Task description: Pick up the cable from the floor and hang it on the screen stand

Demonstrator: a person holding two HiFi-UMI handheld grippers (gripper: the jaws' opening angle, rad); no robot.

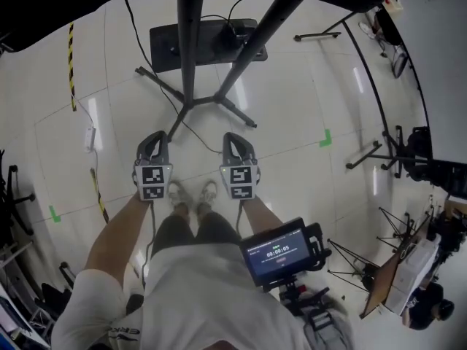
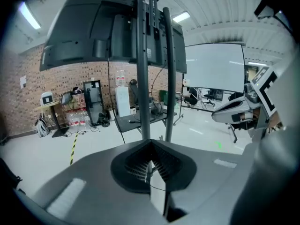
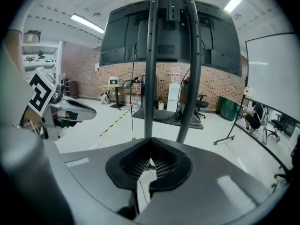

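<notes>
On the floor, head view: the cable (image 1: pixel 193 131) lies at the feet of the screen stand (image 1: pixel 188 49), just ahead of my left gripper (image 1: pixel 155 138) and right gripper (image 1: pixel 235 138). Left gripper view: my jaws meet, empty. Right gripper view: jaws together, holding nothing

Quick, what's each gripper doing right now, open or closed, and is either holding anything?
Left gripper: jaws closed, nothing held.
Right gripper: jaws closed, nothing held.
</notes>
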